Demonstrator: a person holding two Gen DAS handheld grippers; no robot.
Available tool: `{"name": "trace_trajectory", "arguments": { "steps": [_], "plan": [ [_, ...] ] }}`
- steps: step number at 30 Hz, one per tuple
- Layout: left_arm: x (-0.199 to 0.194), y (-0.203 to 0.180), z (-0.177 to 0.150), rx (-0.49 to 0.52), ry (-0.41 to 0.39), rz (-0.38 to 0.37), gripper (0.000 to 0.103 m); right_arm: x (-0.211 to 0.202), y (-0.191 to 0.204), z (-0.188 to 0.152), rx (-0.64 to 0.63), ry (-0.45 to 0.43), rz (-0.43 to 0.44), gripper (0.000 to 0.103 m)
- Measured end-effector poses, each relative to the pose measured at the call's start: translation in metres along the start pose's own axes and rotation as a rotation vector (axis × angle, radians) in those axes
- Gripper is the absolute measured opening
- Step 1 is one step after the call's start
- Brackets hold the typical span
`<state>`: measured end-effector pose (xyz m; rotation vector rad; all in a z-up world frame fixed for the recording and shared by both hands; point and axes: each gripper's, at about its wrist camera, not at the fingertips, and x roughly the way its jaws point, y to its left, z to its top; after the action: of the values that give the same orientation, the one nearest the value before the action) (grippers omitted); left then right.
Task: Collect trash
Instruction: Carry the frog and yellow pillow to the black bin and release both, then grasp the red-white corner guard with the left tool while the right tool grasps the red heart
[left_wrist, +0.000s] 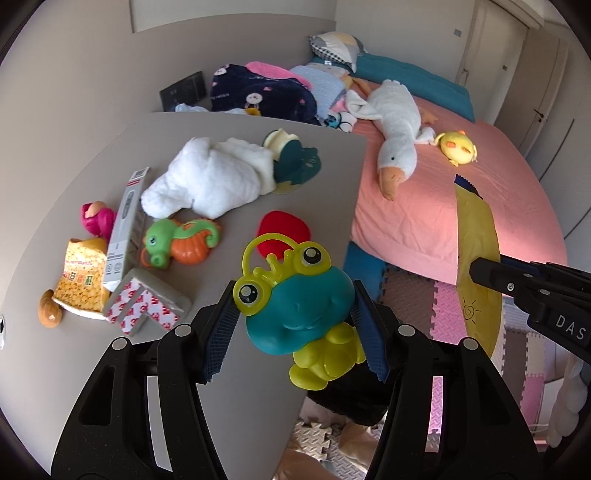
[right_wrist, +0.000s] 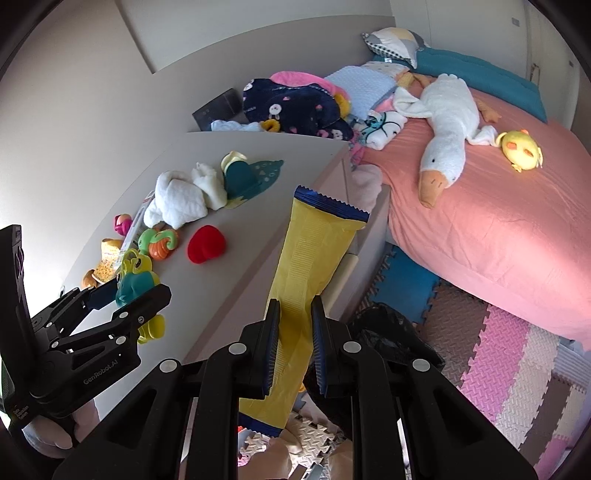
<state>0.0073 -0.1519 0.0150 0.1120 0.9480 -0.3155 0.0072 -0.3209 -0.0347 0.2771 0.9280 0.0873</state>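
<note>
My left gripper (left_wrist: 293, 314) is shut on a teal and yellow frog toy (left_wrist: 299, 306), held above the front edge of the grey tabletop (left_wrist: 236, 155); the pair also shows in the right wrist view (right_wrist: 136, 284). My right gripper (right_wrist: 294, 332) is shut on a long yellow wrapper with blue ends (right_wrist: 306, 280), held upright beside the table; the wrapper shows in the left wrist view (left_wrist: 476, 258). A black-lined trash bin (right_wrist: 391, 339) sits on the floor below it. A yellow snack bag (left_wrist: 81, 280) and a grey box (left_wrist: 123, 229) lie on the table's left.
On the table are a white plush cloth (left_wrist: 214, 177), a green and orange seahorse toy (left_wrist: 181, 243), a red object (left_wrist: 282, 230), a pink toy (left_wrist: 96, 218) and a tape pack (left_wrist: 146, 306). A pink bed (left_wrist: 443, 192) with a goose plush (left_wrist: 397, 133) stands right. Foam mats (right_wrist: 498, 350) cover the floor.
</note>
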Motion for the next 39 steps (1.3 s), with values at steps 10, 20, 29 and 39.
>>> {"name": "trace_trajectory", "arguments": {
  "steps": [10,20,29,39],
  "plan": [
    [0.016,-0.055,0.003,0.106,0.024,-0.095,0.058,-0.015,-0.051,-0.014,0.088,-0.003,-0.062,0.018],
    [0.033,-0.08,0.002,0.108,0.057,-0.189,0.091,-0.037,-0.089,-0.019,0.162,-0.064,-0.192,0.062],
    [0.031,-0.072,0.006,0.074,0.038,-0.142,0.091,-0.038,-0.094,-0.016,0.178,-0.075,-0.162,0.062],
    [0.027,-0.047,0.003,0.033,0.035,-0.088,0.091,-0.025,-0.07,-0.009,0.128,-0.052,-0.106,0.066]
  ]
}}
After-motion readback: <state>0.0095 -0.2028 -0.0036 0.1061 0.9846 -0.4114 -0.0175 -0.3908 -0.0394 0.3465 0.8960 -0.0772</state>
